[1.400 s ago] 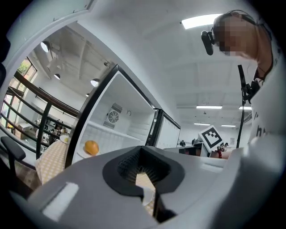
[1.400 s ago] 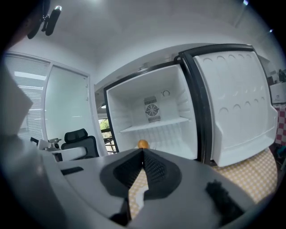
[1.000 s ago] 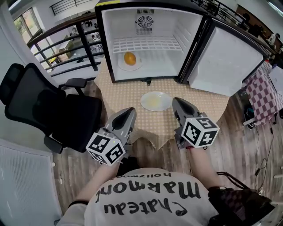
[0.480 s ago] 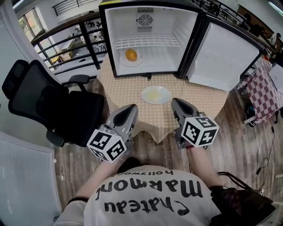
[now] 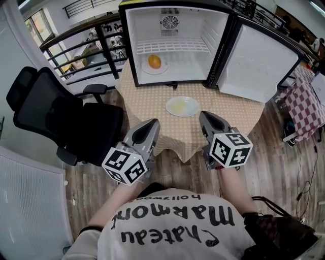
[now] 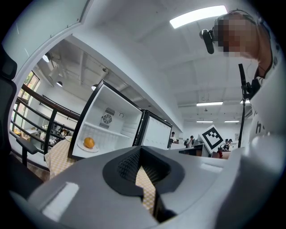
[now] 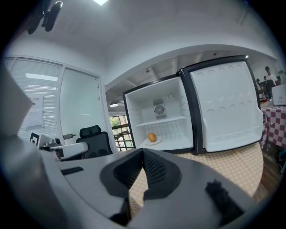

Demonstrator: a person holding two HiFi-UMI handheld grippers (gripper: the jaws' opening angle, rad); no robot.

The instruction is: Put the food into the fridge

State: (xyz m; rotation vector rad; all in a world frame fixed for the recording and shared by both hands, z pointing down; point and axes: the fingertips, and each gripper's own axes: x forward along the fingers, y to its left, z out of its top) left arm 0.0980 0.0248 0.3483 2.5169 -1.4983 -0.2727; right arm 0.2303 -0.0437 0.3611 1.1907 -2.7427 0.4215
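An orange lies on a small white plate on the floor of the open mini fridge, at its left. The fruit also shows in the left gripper view as the orange and in the right gripper view as the orange. An empty white plate sits mid-table. My left gripper and right gripper hover side by side over the table's near edge, both shut and holding nothing. They are well short of the fridge.
The fridge door stands swung open to the right. A tan dotted cloth covers the table. A black office chair stands close on the left. A railing runs behind it, and a checked cloth hangs at the right.
Both grippers and my head have drawn back a little from the table; the fridge and the plates sit slightly farther off. The jaws have stayed shut.
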